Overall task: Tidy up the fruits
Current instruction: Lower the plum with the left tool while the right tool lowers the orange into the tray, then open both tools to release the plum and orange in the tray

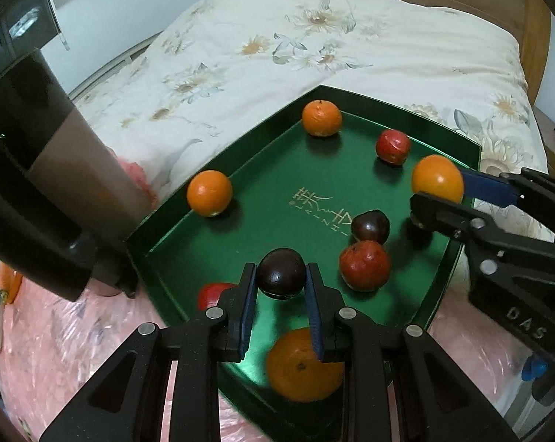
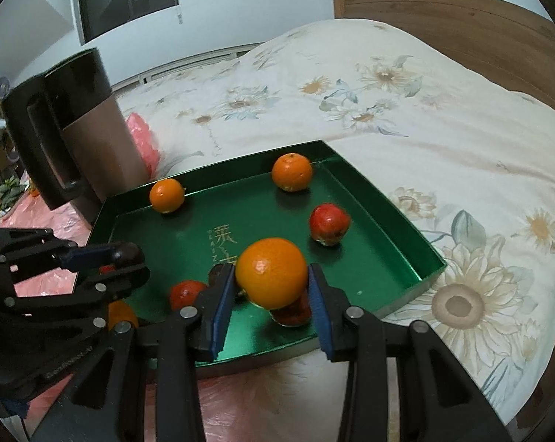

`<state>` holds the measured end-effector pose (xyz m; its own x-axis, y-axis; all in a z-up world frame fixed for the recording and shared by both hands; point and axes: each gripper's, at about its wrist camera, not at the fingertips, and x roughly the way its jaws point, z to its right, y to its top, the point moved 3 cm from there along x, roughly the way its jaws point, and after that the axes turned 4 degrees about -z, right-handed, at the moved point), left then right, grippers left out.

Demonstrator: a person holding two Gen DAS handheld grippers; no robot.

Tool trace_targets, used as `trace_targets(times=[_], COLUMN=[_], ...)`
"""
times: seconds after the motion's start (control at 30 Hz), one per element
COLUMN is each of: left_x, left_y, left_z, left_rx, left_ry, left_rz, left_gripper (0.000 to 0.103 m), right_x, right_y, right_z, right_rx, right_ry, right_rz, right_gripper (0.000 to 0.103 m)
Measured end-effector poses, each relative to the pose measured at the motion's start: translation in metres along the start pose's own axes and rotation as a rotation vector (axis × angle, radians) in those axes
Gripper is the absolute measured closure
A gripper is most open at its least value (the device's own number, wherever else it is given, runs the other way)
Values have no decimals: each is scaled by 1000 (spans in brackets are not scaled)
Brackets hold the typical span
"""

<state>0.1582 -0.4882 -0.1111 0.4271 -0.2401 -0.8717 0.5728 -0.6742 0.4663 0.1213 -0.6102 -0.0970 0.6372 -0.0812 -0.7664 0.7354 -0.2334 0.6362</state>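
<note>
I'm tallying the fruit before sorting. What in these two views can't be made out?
- Red fruit, left wrist view: mostly hidden behind the left gripper fingers.
- Red fruit, right wrist view: hidden under the held orange.
- Orange at the left wrist view's left edge: behind the kettle.
- Tray lettering: partly blocked.

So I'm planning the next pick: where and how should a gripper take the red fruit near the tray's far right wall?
Probably from above, pads across the widest middle of the red fruit. It is roundish and sits alone on the green tray floor, clear of the wall on every side, so closing along the wall looks safest.
</note>
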Motion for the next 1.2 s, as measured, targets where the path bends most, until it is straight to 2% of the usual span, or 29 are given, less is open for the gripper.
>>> trace_targets(times=[0.2,0.33,0.4,0.47,0.6,0.63,0.67,0.7,0.93,1.1,1.2], left_x=[9,10,9,4,-1,-3,-5,-7,-26,-61,-81], left_y=[-7,-10,-10,-11,-12,-13,-13,-14,-20,-31,-38], left_z=[11,15,14,13,7,5,3,1,-7,-20,-27], left_rx=[21,20,11,5,-15,-22,-31,-41,-70,-110,-130], left_ry=[-10,-29,-30,-25,-29,-28,-27,-28,-38,-52,-53], left_rz=[-26,-34,-29,-13,-7,-2,1,4,28,72,98], left_gripper=[81,79,59,53,51,50,49,48,48,48,48], right_x=[-1,9,12,17,22,22,22,21,14,-2,-13], right_y=[4,9,11,14,16,15,15,15,13,9,6], right_z=[15,12,10,7,1,0,-1,-1,-1,-7,-15], right_rx=[63,49,48,39,21,22,23,24,36,42,26], right_ry=[-4,-3,-2,7,5,8,8,4,-1,12,13], right_rz=[14,0,-5,-16,-31,-31,-31,-30,-29,-8,-1], right_gripper=[56,55,55,55,53,49,36,29,28,27,23])
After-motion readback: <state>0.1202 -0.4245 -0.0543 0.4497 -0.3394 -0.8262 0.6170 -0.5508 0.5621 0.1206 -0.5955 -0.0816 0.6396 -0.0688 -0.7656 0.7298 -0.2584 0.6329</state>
